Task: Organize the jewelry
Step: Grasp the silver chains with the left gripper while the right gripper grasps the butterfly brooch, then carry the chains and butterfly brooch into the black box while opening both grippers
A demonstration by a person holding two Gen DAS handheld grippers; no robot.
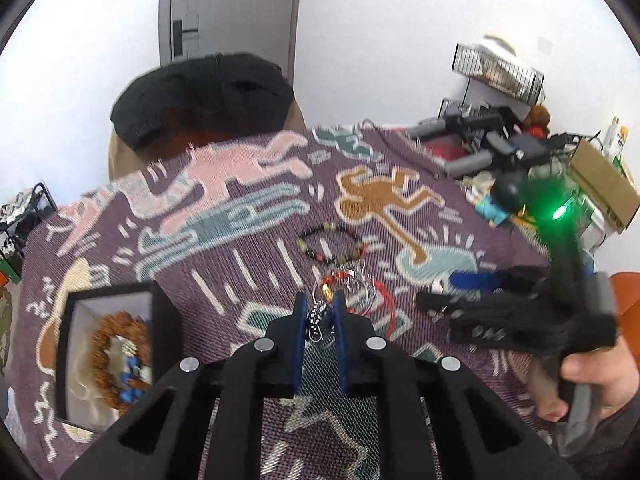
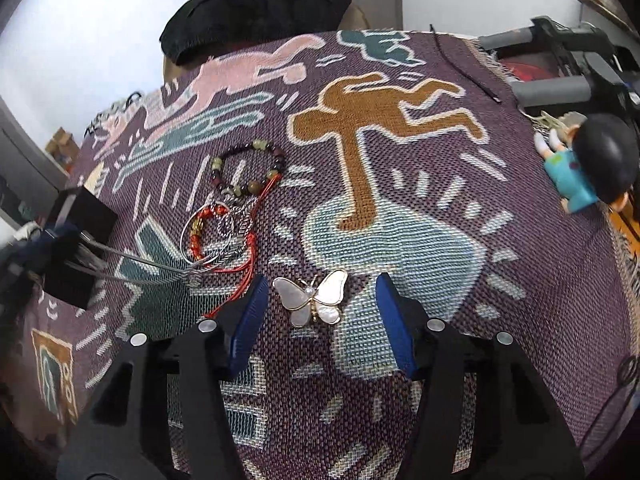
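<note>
Jewelry lies on the patterned cloth [image 2: 400, 208] over the bench: a bead bracelet [image 2: 249, 168], then nearer the cameras a tangle of silver hoops [image 2: 224, 236] and red cord [image 2: 250, 256]. Left tongs [image 1: 320, 316] are clamped on a small dark speckled charm [image 1: 317, 315], right of the open box [image 1: 108, 344] holding an amber bracelet [image 1: 116, 360]. Right tongs [image 2: 318, 300] stand apart around a butterfly brooch [image 2: 314, 296], pads not touching it.

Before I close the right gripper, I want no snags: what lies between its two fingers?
Only the butterfly brooch lies between the right gripper's open fingers, flat on the woven blanket; the right wrist view shows it. The red cord lies just outside.
</note>
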